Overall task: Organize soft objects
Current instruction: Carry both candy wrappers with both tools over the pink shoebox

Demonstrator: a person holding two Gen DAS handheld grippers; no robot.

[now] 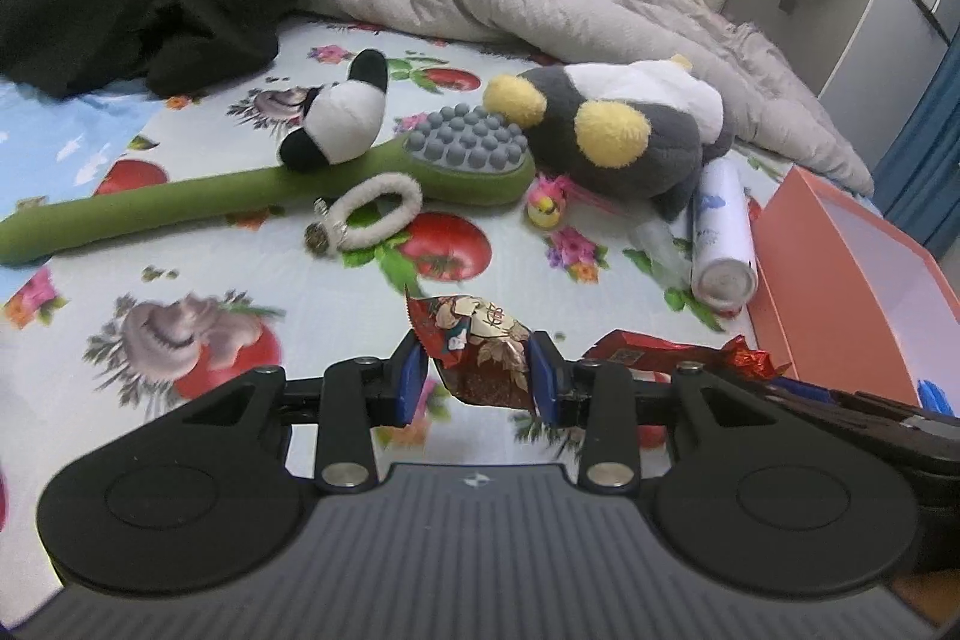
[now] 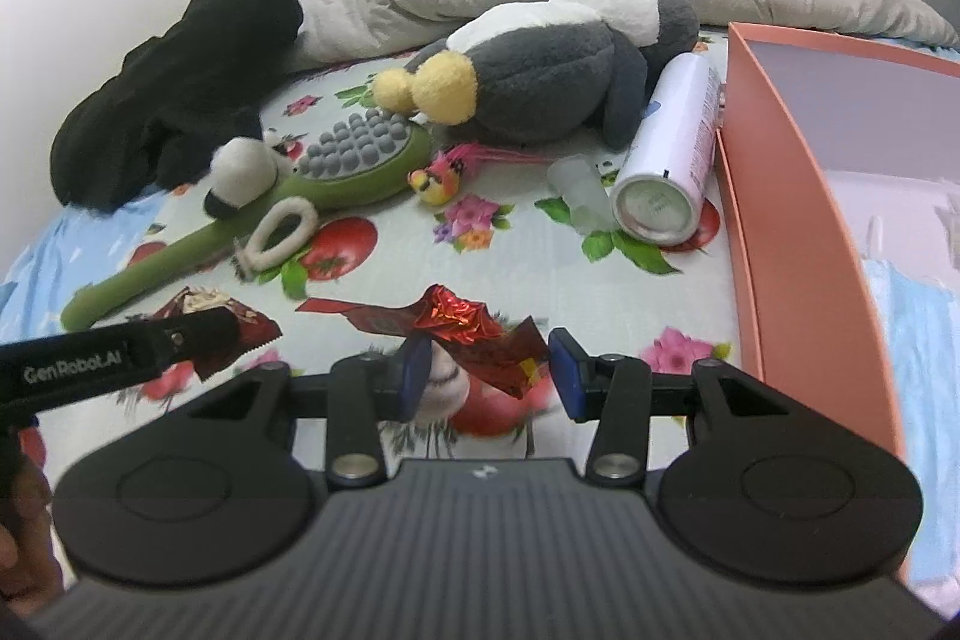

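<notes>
At lower centre of each wrist view, my left gripper [image 1: 478,377] clamps a patterned snack packet [image 1: 483,349], while my right gripper [image 2: 489,375] stands part-open around a red foil wrapper [image 2: 474,334], its long axis crosswise, orange box [image 2: 774,196] right.

I see a grey penguin plush [image 1: 624,136] with yellow feet lying on its side on the floral sheet, its back just beside the white can; a small panda plush [image 1: 339,115] rests on the green massager's [image 1: 264,196] handle; a white fluffy hair tie [image 1: 375,214] lies flat just before it; a tiny yellow-pink bird toy [image 1: 547,205] sits near the penguin's feet.
</notes>
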